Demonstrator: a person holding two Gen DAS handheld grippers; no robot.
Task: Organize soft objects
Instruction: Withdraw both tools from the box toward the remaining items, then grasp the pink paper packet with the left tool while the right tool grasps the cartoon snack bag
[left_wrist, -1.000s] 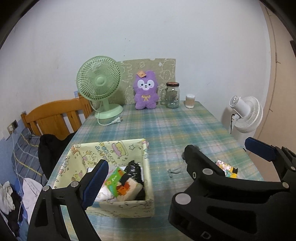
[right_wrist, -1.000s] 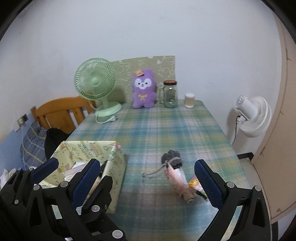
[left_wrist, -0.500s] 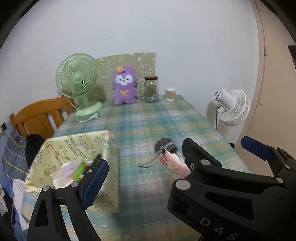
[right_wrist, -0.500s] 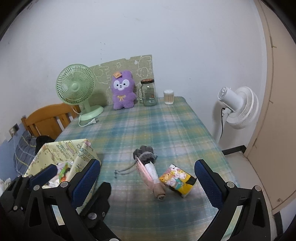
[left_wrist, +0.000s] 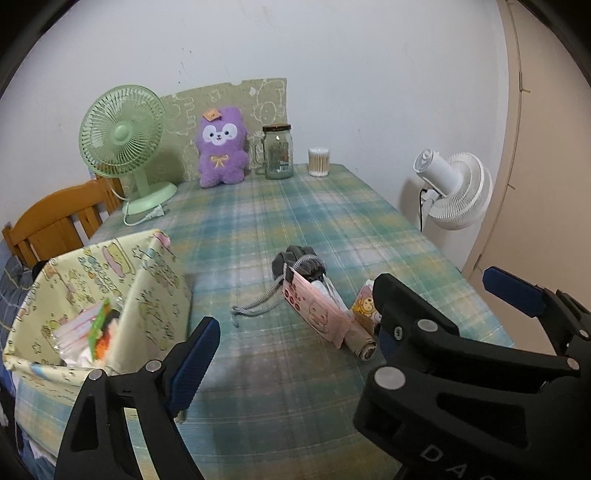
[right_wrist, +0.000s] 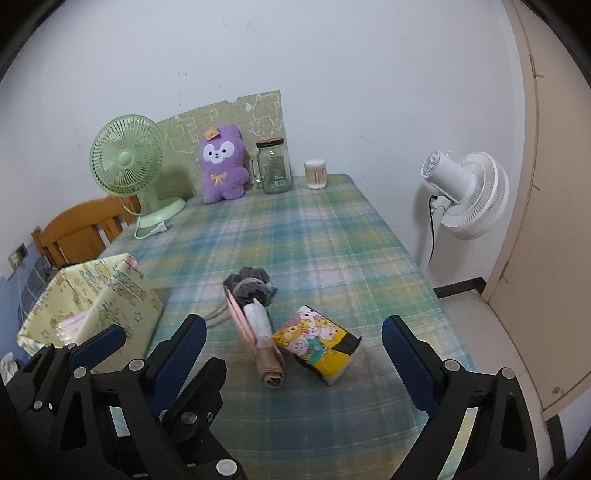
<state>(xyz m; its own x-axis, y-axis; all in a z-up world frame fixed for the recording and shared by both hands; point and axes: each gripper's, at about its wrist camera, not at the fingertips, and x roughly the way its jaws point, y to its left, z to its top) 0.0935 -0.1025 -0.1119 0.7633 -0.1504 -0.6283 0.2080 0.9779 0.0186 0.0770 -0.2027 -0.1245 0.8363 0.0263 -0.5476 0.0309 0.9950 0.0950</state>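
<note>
Right wrist view: right gripper (right_wrist: 293, 354) hovering jaws spread, left gripper (left_wrist: 364, 312) likewise, both empty. Risk: tissue pack (right_wrist: 316, 343) touching rolled pouch (right_wrist: 258, 328), snagging both.

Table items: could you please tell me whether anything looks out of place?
Yes: a rolled bundle and a tissue pack lie loose on the cloth beside the box, not in it.

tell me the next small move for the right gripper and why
Probably ease the open right gripper down over the yellow cartoon-print tissue pack: it lies loose on the plaid tablecloth between the jaws, outside the yellow patterned fabric box.
</note>
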